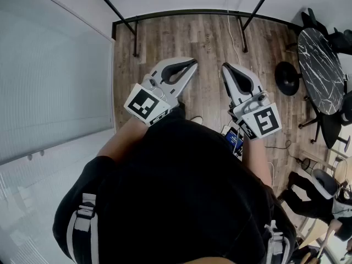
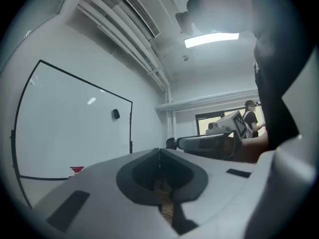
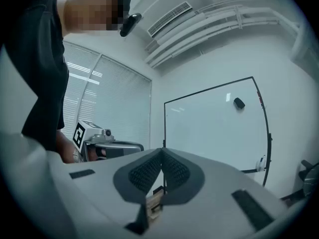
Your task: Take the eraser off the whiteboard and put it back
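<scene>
Wood floor [image 1: 209,43] stretches ahead of both grippers, and the whiteboard [image 3: 214,128] stands well beyond their tips. The eraser [image 3: 239,103] sits on the board near its top edge: above and to the right of the right gripper [image 3: 163,151] in that gripper's view, above and to the left of the left gripper [image 2: 160,151] in the other. Both grippers are clenched with nothing between the jaws, and both are held level and well apart from the board. The task looks not yet begun, with the approach as the step in hand. Next, I judge, one gripper must be carried up to the eraser, jaws parted, then closed across its sides.
</scene>
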